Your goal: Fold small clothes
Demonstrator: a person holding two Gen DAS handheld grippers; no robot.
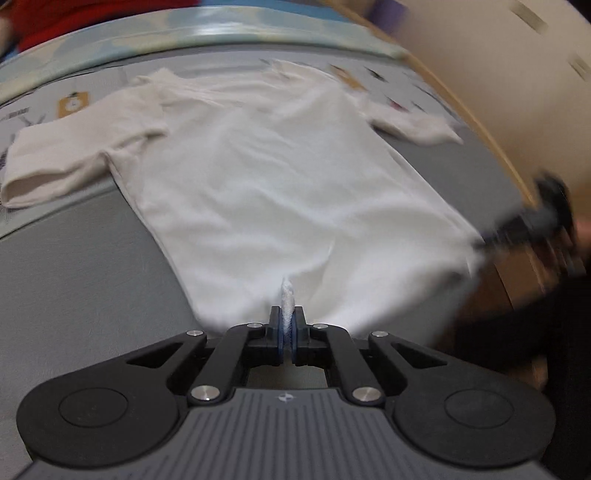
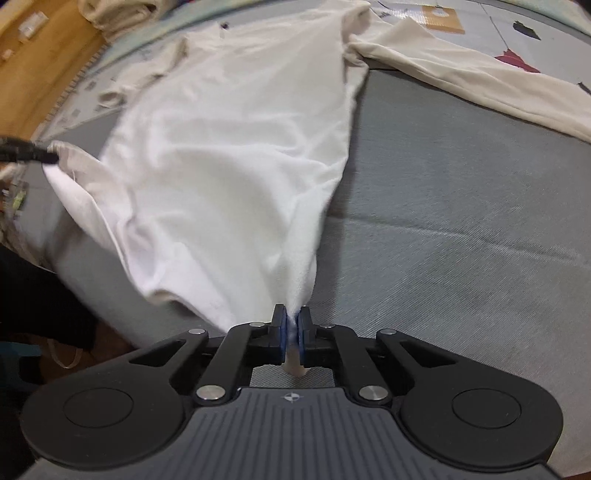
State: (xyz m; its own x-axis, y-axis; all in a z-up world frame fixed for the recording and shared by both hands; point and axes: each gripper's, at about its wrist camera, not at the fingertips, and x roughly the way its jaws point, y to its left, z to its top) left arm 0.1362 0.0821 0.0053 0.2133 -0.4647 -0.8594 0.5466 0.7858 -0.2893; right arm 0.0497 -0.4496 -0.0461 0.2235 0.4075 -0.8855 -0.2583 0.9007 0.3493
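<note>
A small white T-shirt [image 1: 280,177] lies spread on a grey mat [image 1: 81,280], collar at the far end. My left gripper [image 1: 288,325] is shut on the shirt's bottom hem. My right gripper [image 2: 291,325] is shut on another part of the hem, with cloth [image 2: 229,155] bunched between its pads. In the left wrist view the right gripper [image 1: 524,225] shows blurred at the shirt's right hem corner. In the right wrist view the left gripper [image 2: 37,153] pinches the hem corner at the far left.
The grey mat [image 2: 461,221] lies over a patterned sheet [image 1: 74,99]. A wooden floor [image 2: 40,62] runs along the mat's side. A cream cloth bundle [image 2: 110,14] sits at the top left of the right wrist view. A dark object [image 2: 40,295] lies at the lower left.
</note>
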